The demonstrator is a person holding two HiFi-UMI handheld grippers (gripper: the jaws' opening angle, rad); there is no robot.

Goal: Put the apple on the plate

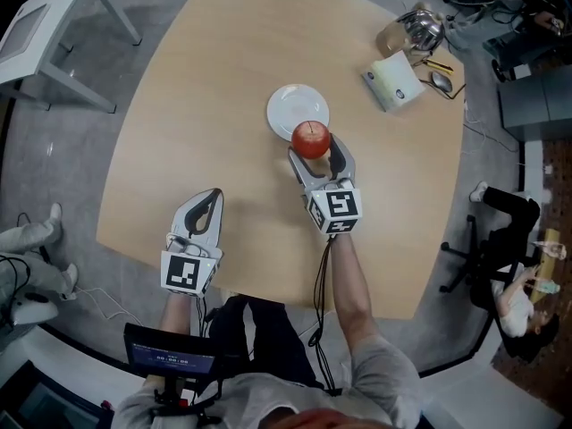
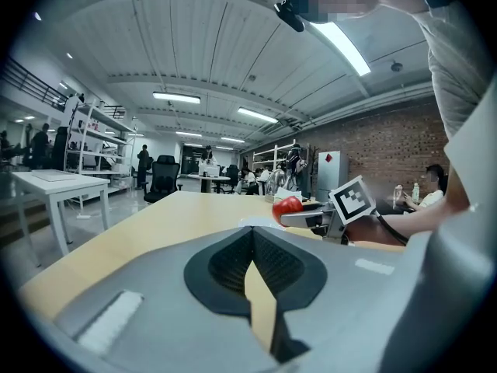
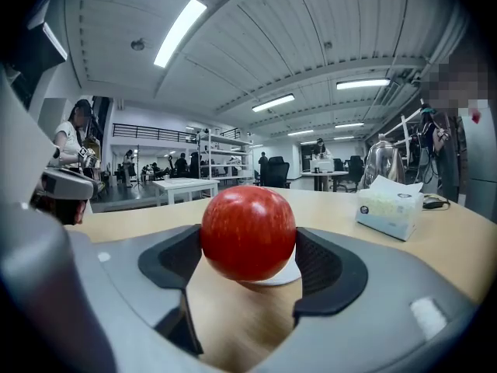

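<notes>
**Red apple held by the plate**

The apple (image 1: 310,138) sits tight between the two jaws of the right gripper (image 1: 314,153). It is up off the desk (image 1: 223,79), right at the near rim of the white plate (image 1: 288,105). The left gripper (image 1: 213,197) is well apart, nearer the person, with its jaw tips together and nothing between them. A tissue box (image 1: 393,80) lies farther back.

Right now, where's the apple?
Head view, centre of the table: the apple is gripped between the jaws of the right claw, at the near rim of the white plate.
</notes>
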